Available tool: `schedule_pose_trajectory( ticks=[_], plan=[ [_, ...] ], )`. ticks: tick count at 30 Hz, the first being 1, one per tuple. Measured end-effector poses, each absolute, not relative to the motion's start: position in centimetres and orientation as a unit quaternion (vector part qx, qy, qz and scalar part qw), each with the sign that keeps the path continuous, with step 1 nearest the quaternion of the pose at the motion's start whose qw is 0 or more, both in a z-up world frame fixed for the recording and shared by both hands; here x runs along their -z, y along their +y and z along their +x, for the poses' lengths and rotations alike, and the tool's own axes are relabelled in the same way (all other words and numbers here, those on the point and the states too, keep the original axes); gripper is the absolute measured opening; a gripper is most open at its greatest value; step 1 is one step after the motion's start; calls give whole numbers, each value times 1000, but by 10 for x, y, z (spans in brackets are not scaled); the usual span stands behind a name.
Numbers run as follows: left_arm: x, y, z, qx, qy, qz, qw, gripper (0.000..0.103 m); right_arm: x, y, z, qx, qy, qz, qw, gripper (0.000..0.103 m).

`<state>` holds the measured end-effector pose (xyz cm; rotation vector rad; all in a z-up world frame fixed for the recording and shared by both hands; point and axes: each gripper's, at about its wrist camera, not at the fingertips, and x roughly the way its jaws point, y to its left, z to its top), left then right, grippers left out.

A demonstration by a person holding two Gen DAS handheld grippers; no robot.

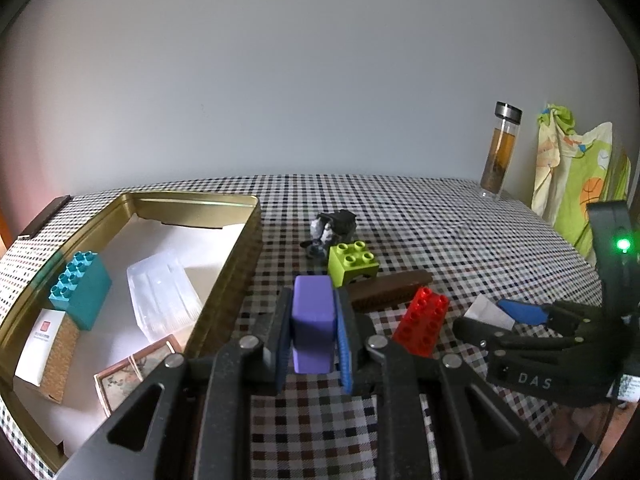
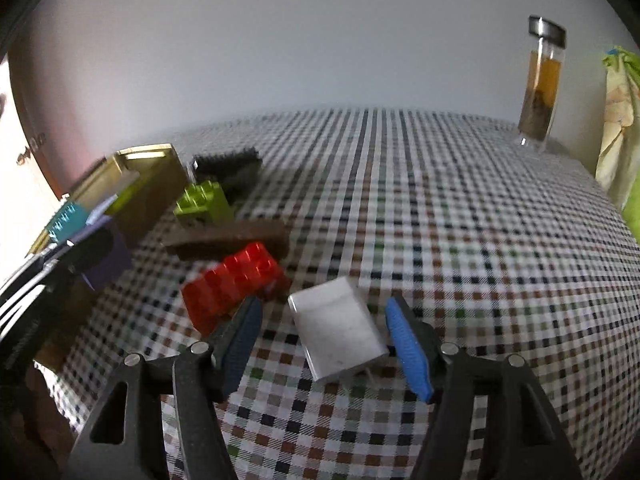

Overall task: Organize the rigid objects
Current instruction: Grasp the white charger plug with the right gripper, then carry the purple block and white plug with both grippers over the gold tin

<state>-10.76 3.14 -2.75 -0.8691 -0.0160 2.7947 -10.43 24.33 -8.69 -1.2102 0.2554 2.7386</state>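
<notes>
Left claw (image 1: 312,338) clamps purple block (image 1: 312,320); next: carry into tin (image 1: 224,268). Right claw (image 2: 326,344) spread around white box (image 2: 338,330), ungripped.

Checked tablecloth (image 2: 440,208), gold tin (image 1: 240,264), red brick (image 2: 236,288), white box (image 2: 340,332), bottle (image 2: 540,84)

The left wrist view looks forward low over the checked tabletop (image 1: 420,208) toward the white wall, close to the gold tin (image 1: 224,264) at its left. The right wrist view faces the same wall from further right. Both share the red brick (image 1: 422,320) (image 2: 236,284) and glass bottle (image 1: 500,152) (image 2: 540,80).
</notes>
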Motion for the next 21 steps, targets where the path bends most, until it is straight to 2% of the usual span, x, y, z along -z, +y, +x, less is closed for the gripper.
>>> schedule_pose_trajectory(
  ticks=[2, 3, 4, 5, 9, 21],
  plan=[
    [28, 32, -107, -949, -5, -296, 108, 18, 89, 246, -104, -906, 91, -406, 73, 64],
    [27, 31, -107, -949, -5, -296, 108, 18, 91, 247, -104, -905, 90, -409, 76, 54],
    [28, 31, -107, -949, -5, -296, 108, 18, 91, 247, -103, -905, 87, -409, 80, 50],
    [28, 31, -107, -949, -6, -295, 108, 18, 90, 248, -102, -905, 87, -408, 81, 41],
    [28, 32, -107, -950, -5, -295, 108, 18, 87, 250, -97, -912, 96, -393, 69, 41],
    [23, 34, -100, -957, 10, -270, 106, 18, 52, 234, -56, -961, 72, -259, 70, 41]
  ],
)
